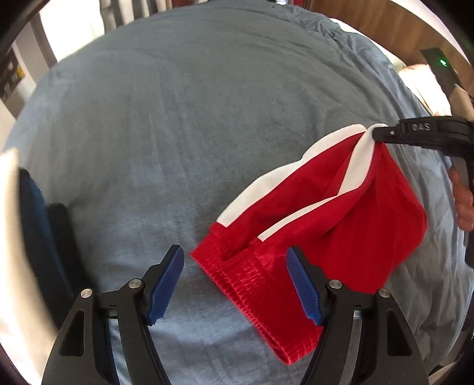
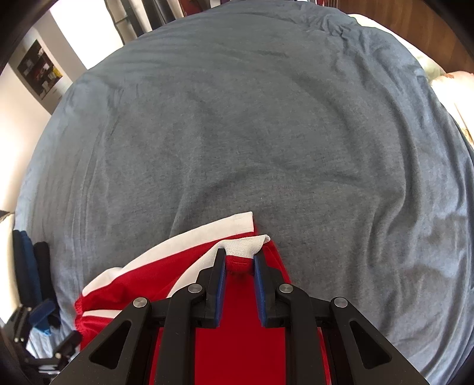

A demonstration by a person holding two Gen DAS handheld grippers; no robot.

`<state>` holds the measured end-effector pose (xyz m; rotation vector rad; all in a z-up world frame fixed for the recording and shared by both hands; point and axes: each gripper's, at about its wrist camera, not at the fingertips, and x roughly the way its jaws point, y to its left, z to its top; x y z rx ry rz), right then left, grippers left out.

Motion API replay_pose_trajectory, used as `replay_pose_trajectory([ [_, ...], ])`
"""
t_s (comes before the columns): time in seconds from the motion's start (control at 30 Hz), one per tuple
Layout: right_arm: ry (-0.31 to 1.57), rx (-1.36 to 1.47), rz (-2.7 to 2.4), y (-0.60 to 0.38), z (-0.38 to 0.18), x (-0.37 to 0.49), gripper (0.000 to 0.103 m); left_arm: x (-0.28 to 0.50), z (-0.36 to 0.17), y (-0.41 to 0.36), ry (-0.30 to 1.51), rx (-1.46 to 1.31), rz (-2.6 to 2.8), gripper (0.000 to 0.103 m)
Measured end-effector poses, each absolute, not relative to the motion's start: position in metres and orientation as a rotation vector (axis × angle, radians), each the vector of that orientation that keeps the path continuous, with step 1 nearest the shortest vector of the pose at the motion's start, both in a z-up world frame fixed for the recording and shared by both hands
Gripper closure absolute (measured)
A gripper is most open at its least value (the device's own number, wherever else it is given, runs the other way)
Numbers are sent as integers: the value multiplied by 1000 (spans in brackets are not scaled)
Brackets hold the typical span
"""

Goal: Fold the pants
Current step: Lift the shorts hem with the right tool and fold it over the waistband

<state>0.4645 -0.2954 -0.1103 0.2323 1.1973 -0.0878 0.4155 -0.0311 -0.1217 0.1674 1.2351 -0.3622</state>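
Red pants (image 1: 340,213) with white side stripes lie partly folded on a grey-blue bed sheet (image 1: 177,133). The ribbed waistband (image 1: 237,272) points toward my left gripper (image 1: 234,254). That gripper hovers open over it, with the waistband corner lying between the blue pads and neither pad pressing on it. My right gripper (image 2: 239,257) is shut on a bunched white and red hem corner (image 2: 243,247) of the pants (image 2: 177,284). In the left wrist view the right gripper (image 1: 382,133) pinches that corner and holds it a little off the sheet (image 2: 237,118).
Dark blue folded clothes (image 1: 35,222) sit at the bed's left edge, also in the right wrist view (image 2: 26,266). A person's hand (image 1: 463,204) grips the right tool's handle. Pale pillows (image 1: 420,86) and brown wood (image 1: 370,23) border the far right. Wrinkled sheet stretches ahead.
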Motion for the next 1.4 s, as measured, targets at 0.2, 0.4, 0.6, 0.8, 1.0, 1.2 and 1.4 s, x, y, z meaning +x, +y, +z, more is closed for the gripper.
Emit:
replay_pose_trajectory([
  [0.2, 1203, 222, -102, -297, -117, 462, 85, 410, -132, -31, 1261, 134, -384, 72],
  [0.4, 1176, 260, -105, -301, -107, 453, 85, 399, -100, -22, 1187, 91, -311, 73],
  [0.6, 1129, 264, -96, -299, -97, 467, 84, 419, -115, -22, 1211, 64, -257, 73],
  [0.8, 1165, 297, -111, -299, -121, 493, 83, 429, -134, -23, 1240, 82, -200, 69],
  [1.0, 1147, 225, -220, -299, -121, 491, 55, 425, -131, -16, 1216, 115, -120, 41],
  [1.2, 1058, 78, -297, -300, -85, 460, 41, 395, -90, -27, 1075, 196, -69, 24],
  [1.4, 1014, 53, -277, -303, -59, 429, 40, 377, -80, -35, 1040, 269, -72, 19],
])
